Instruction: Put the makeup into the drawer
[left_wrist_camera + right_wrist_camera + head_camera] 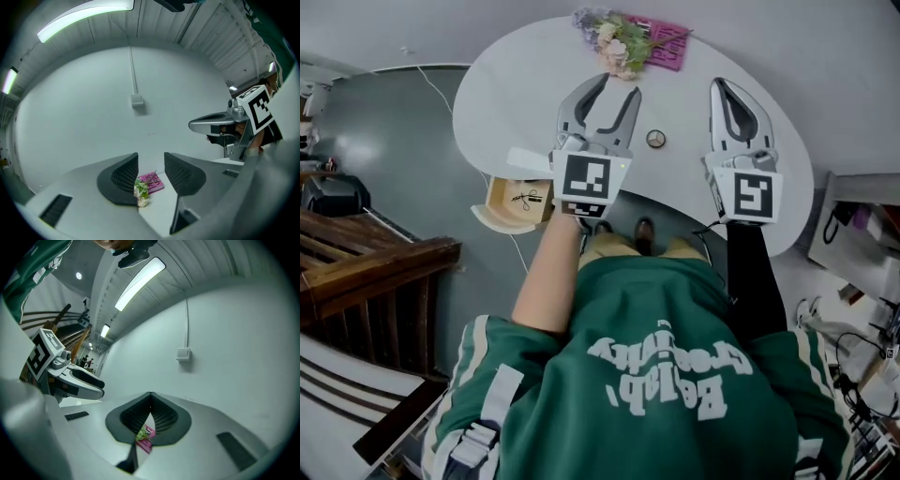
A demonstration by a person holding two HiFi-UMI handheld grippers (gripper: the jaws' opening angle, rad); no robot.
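Observation:
A small round makeup compact (pixel 655 139) lies on the white table (pixel 516 75) between my two grippers. My left gripper (pixel 621 85) hovers just left of it, jaws open with nothing between them; in the left gripper view the gap (pixel 151 165) frames the flowers (pixel 141 192). My right gripper (pixel 719 84) hovers to the compact's right, fingertips touching, shut on nothing (pixel 150 397). An open wooden drawer (pixel 499 217) sticks out below the table's left edge, and something small and dark lies inside it.
A bunch of artificial flowers (pixel 614 39) and a pink box (pixel 667 42) sit at the table's far edge. Dark wooden furniture (pixel 375 272) stands to the left, a white rack (pixel 862 225) to the right. A cable (pixel 441 94) runs over the floor.

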